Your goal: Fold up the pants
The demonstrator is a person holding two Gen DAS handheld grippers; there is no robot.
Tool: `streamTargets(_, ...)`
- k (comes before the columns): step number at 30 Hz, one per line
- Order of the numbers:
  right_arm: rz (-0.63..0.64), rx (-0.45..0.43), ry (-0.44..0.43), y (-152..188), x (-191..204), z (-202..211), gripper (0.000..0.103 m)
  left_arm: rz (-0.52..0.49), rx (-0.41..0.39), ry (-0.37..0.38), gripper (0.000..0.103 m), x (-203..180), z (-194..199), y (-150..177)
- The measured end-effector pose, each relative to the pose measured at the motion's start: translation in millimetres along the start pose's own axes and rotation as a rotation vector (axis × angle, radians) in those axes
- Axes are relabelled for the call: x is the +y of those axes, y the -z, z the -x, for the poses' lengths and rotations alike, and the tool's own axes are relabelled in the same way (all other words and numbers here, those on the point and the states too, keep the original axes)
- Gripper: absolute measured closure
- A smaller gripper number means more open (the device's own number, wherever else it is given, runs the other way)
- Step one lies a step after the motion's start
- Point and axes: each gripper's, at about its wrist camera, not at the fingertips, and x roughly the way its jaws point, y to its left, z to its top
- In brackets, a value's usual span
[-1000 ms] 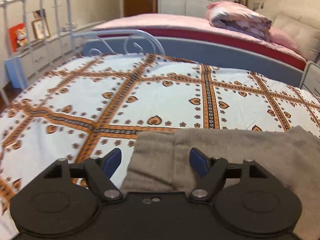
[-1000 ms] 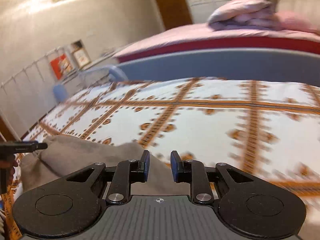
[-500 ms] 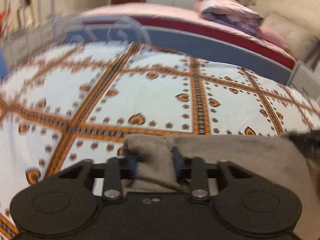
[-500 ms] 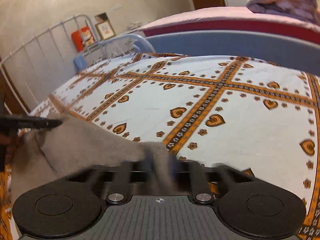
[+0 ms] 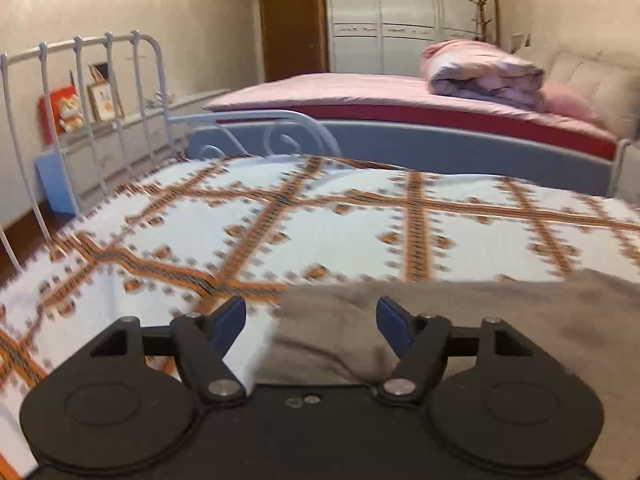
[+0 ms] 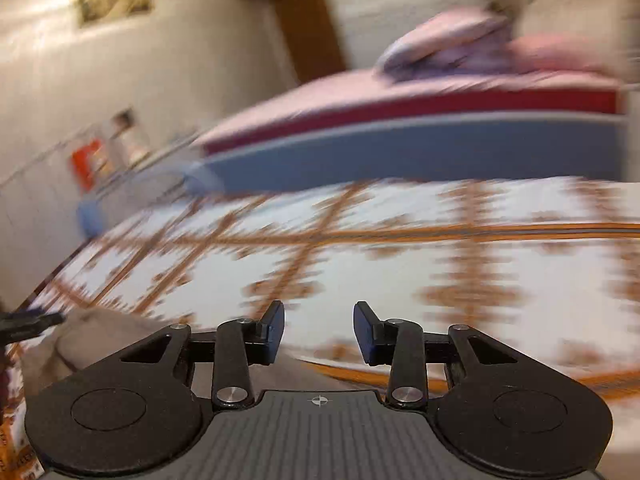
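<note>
The grey-brown pants point(image 5: 500, 320) lie folded on the patterned bedspread point(image 5: 320, 224), at the near edge of the left wrist view. My left gripper point(image 5: 311, 322) is open, its blue pads on either side of the pants' left corner, holding nothing. My right gripper point(image 6: 319, 330) is open and empty above the bedspread point(image 6: 400, 264). In the blurred right wrist view the pants point(image 6: 92, 340) show at the lower left, with the left gripper's tip point(image 6: 32, 322) beside them.
A white metal bed frame point(image 5: 100, 112) stands at the left. A second bed with a pink sheet point(image 5: 360, 92) and a rolled quilt point(image 5: 480, 72) lies beyond a grey footboard. A low cabinet with pictures runs along the left wall.
Both grippers were shut on the pants half a second ago. They have opened and let the cloth go, and both have lifted and pulled back; the pants lie on the bedspread.
</note>
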Motion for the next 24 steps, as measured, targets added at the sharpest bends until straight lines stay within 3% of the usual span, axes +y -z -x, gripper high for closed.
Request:
streamTargets(5,-0.194,-0.054,0.22,35.9,-113.6,143.4,0.065,0.045,0.062,0.1,0.029,-44.3,29.6,34.1)
streamTargets(8,-0.405,-0.071,0.369,74.4,-176.6,222.5,0.065,-0.042,0.098,0.156,0.026,-81.4,41.6,45.1)
streamTargets(11,-0.632,-0.107,0.415,99.0,-215.0,272.1,0.065,-0.112,0.082,0.146,0.018,-106.5,50.4,48.5)
streamTargets(17,-0.816,-0.1,0.417,126.9,-254.0,300.8,0.065,-0.062,0.128,0.151,0.018,-121.5,43.3,51.5)
streamTargets(24,-0.91,-0.054,0.385,140.3,-286.8,298.4,0.065,-0.113,0.155,0.153,0.018,-141.3,41.1,56.6)
